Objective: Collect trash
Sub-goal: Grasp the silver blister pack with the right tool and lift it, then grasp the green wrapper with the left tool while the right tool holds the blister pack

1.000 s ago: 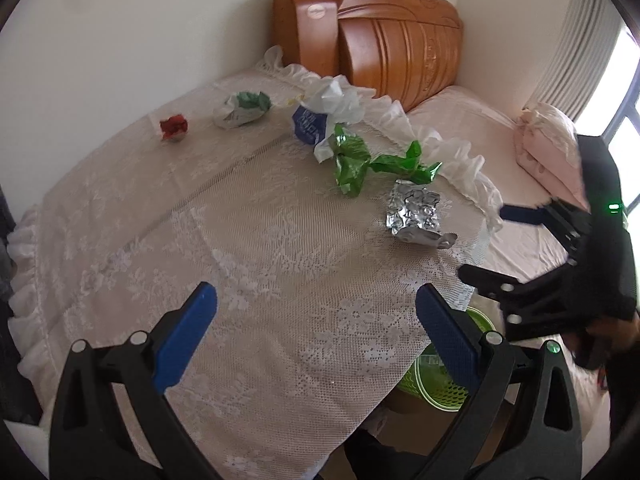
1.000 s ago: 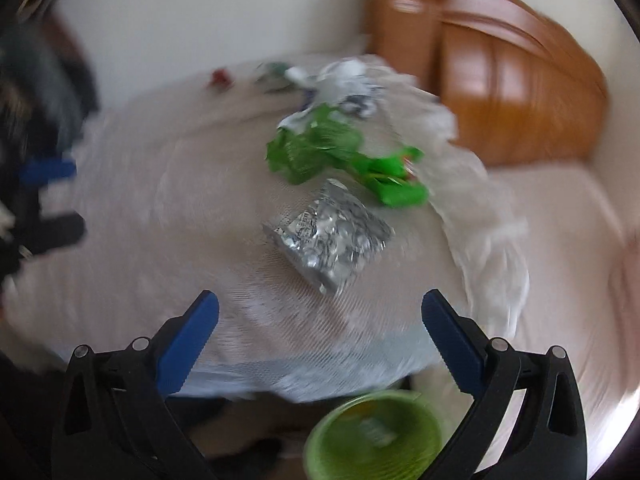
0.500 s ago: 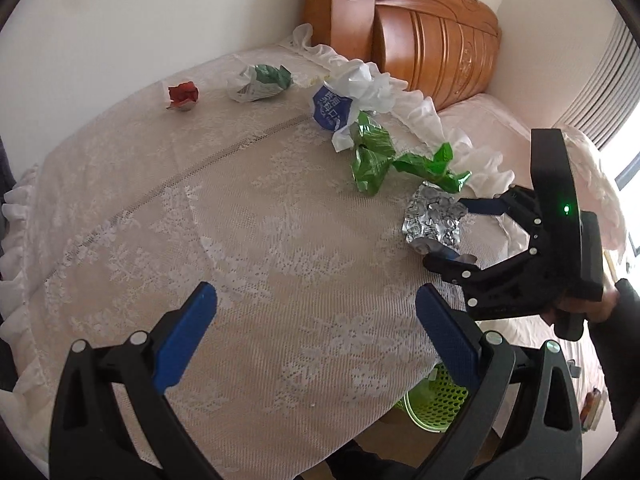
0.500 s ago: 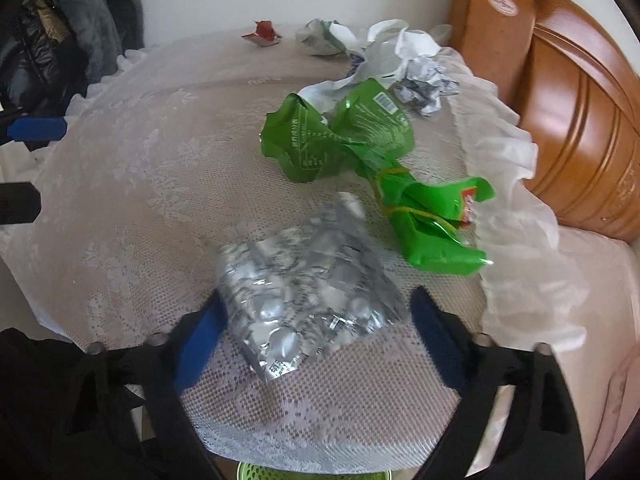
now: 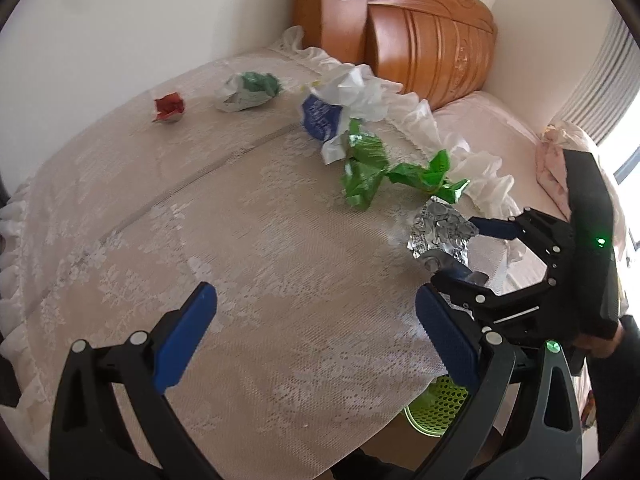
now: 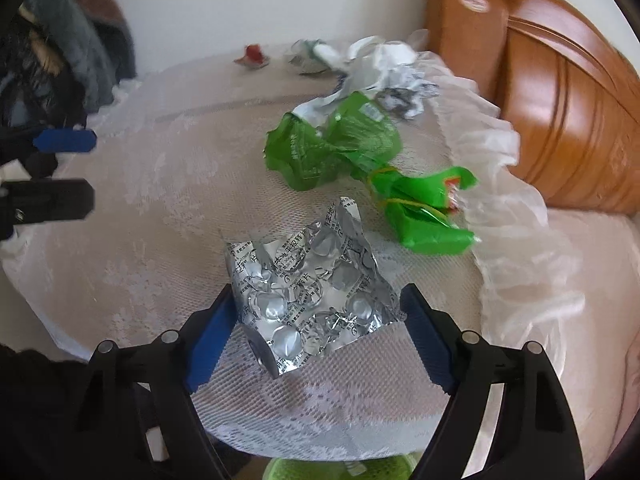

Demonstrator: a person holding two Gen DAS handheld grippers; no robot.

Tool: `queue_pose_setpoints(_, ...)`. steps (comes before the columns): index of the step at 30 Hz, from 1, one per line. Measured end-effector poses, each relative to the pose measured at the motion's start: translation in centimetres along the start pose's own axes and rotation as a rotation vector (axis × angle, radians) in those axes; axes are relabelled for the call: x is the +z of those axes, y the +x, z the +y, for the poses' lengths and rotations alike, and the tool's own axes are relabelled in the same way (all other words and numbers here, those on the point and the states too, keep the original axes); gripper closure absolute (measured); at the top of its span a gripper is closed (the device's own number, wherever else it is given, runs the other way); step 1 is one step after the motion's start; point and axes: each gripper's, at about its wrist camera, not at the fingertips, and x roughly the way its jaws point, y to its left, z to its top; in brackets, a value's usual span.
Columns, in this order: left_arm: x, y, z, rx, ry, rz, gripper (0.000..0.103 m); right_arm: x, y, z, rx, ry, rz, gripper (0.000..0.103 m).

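now right hand-held gripper (image 6: 316, 320) closing around foil pill pack (image 6: 308, 292), not yet clenched; left hand-held gripper (image 5: 316, 328) released. risk: thin foil buckles, slips free.

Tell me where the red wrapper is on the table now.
In the left wrist view the red wrapper lies at the far left of the table, near the wall, just left of the white and green bag.

Wrist views angled down, sharing lace-covered table (image 5: 248, 240)
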Motion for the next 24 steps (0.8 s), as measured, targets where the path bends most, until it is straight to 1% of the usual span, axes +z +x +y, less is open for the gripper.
queue_pose_setpoints(2,0.6,0.3,-0.9,-0.020,0.028,-0.001,0.008,-0.5,-1.2,-0.7,-0.013,0.069,-0.026,0.021)
queue_pose_setpoints(4,1.2,0.6,-2.0,-0.042,0.070,-0.009,0.008,-1.4,-2.9,-1.6,-0.044,0.156,-0.059,0.021)
queue_pose_setpoints(6,2.2,1.2,-3.7,-0.070,0.130,-0.022,0.008,-2.4,-4.7,-2.4,-0.087,0.224,-0.084,0.021)
queue_pose_setpoints(9,3.6,2.6,-6.4,-0.102,0.214,-0.033,0.008,-4.9,-7.9,-3.8,-0.161,0.345,-0.119,0.021)
queue_pose_setpoints(12,4.9,4.2,-9.2,-0.124,0.307,-0.054,0.008,-6.9,-10.2,-4.8,-0.222,0.425,-0.137,0.021)
queue_pose_setpoints(15,6.2,6.5,-12.0,-0.119,0.406,-0.070,0.008,-9.3,-12.9,-5.7,-0.279,0.531,-0.167,0.021)
queue_pose_setpoints(18,7.4,8.9,-13.9,-0.118,0.474,-0.057,0.008,-11.2,-14.5,-5.9,-0.312,0.613,-0.194,0.021)
queue_pose_setpoints(21,8.1,11.2,-14.6,-0.097,0.518,-0.047,0.008,-12.4,-15.6,-5.8,-0.341,0.672,-0.212,0.021)
queue_pose_setpoints(24,8.4,12.9,-14.8,-0.081,0.545,-0.018,0.009,-12.8,-16.1,-5.5,-0.347,0.705,-0.227,0.021)
